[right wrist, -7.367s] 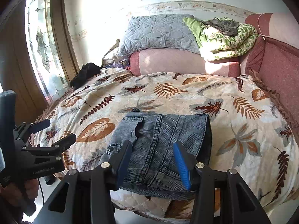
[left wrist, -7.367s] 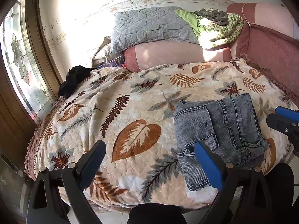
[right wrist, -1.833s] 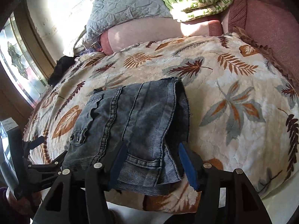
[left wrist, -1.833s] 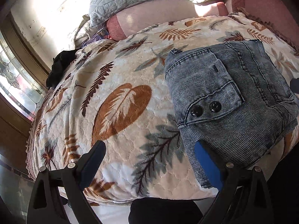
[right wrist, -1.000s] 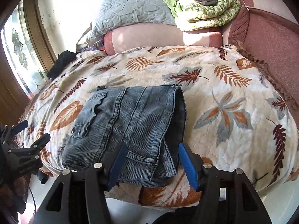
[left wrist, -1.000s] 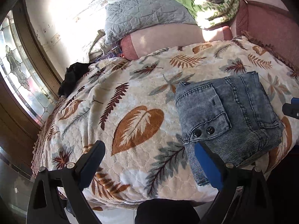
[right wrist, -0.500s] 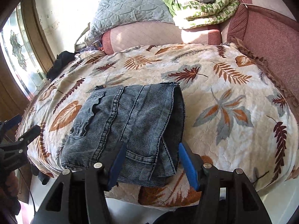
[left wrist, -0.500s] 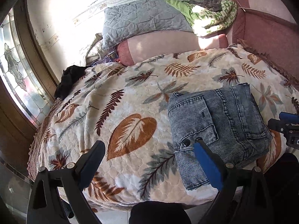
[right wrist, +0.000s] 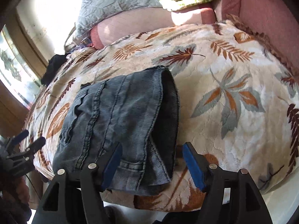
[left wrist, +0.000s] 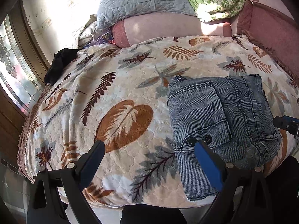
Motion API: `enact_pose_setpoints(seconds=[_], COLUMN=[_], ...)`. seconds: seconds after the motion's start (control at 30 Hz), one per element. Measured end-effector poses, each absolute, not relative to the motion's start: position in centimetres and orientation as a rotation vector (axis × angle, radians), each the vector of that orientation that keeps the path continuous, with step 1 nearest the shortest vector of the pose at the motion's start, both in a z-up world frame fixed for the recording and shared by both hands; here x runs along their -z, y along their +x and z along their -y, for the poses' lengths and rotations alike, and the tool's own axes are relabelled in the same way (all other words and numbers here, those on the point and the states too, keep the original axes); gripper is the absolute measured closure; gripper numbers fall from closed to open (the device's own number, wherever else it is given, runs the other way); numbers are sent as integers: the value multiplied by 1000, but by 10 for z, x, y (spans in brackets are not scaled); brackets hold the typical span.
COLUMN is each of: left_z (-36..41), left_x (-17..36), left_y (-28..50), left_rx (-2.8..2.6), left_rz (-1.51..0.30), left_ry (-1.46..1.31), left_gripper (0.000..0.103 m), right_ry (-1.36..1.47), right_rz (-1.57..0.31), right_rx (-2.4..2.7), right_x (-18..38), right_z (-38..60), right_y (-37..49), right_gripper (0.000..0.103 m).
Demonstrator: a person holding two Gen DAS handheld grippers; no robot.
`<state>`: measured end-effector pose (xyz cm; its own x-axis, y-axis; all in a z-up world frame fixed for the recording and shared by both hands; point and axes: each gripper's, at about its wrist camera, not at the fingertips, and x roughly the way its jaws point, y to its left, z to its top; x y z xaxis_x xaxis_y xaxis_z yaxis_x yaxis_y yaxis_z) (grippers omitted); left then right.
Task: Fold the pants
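Right hand-held gripper has dropped closer to the bed edge since half a second ago; its jaws are apart, straddling the near corner of the folded pants without clamping. Left hand-held gripper hovers with jaws wide apart. Pants lie folded on the leaf-print blanket, near the front edge of the bed.

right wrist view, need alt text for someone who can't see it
A folded pair of dark grey denim pants lies near the front edge of a cream leaf-print quilted blanket. The open right gripper hovers at the pants' near end, its blue-padded fingers holding nothing.
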<state>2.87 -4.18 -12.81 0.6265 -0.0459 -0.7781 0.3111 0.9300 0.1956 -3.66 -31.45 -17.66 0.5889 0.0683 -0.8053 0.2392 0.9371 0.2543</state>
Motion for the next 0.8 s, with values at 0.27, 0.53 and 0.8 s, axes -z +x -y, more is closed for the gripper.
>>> enact_pose_setpoints(seconds=[0.27, 0.53, 0.8], left_z=[51, 58, 58], left_x=[135, 136, 121], left_y=[49, 52, 41], left_rx=[212, 221, 231], left_rz=[-885, -888, -855], left_ry=[334, 340, 337], left_gripper=[7, 7, 7], right_ry=[406, 417, 416], right_rz=[-938, -942, -919], right_rx=[120, 124, 122], right_x=[183, 186, 175], right_z=[334, 337, 335], right_y=[-21, -20, -29], right_gripper=[32, 32, 32])
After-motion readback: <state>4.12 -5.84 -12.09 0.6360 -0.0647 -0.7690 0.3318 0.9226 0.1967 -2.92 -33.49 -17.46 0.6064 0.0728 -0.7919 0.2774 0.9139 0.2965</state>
